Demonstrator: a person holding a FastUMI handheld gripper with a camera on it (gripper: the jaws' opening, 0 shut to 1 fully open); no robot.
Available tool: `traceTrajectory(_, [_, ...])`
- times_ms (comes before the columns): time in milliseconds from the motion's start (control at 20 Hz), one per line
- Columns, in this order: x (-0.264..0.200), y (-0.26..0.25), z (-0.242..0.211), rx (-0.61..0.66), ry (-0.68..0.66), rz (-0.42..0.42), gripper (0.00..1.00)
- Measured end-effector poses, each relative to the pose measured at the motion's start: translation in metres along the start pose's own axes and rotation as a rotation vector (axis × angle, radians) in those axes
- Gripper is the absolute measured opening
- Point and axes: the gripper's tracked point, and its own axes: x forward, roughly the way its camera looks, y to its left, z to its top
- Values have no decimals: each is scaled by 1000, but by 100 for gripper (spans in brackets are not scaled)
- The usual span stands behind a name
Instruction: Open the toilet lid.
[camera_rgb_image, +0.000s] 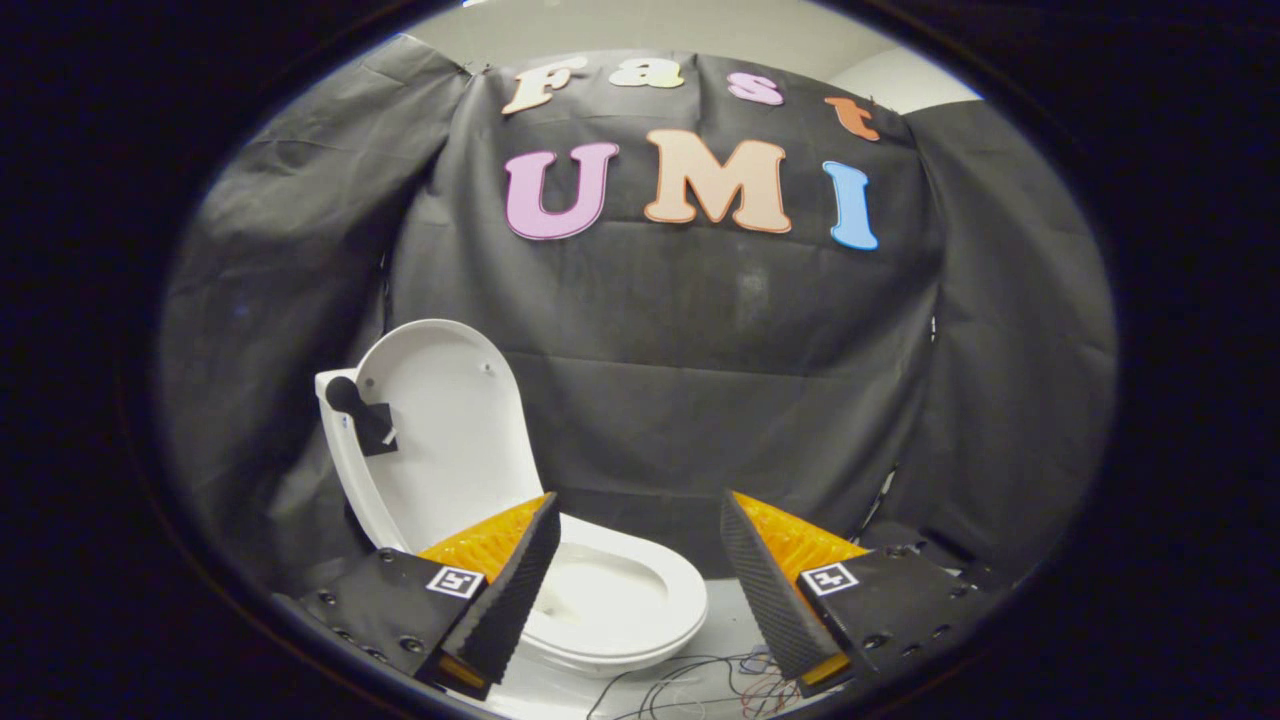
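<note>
Standing upright, lid (445, 420) leans back against the cistern, a black knob (352, 405) on its left edge. Seat (640, 620) is down, bowl (600, 590) open, contents unclear. Gripper (638, 585) sits in front, jaws wide apart, holding nothing, touching nothing; left finger (510, 590) overlaps the seat in view. Open space between fingers. Loose wires (700, 685) lie on the floor just ahead.

gripper view | rides tool (638, 525) | faces booth wall (700, 330) | toilet (600, 590) near, left
</note>
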Motion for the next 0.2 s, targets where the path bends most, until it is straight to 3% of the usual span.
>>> traceTrajectory(200, [-3, -12, -12, -13, 36, -35, 100])
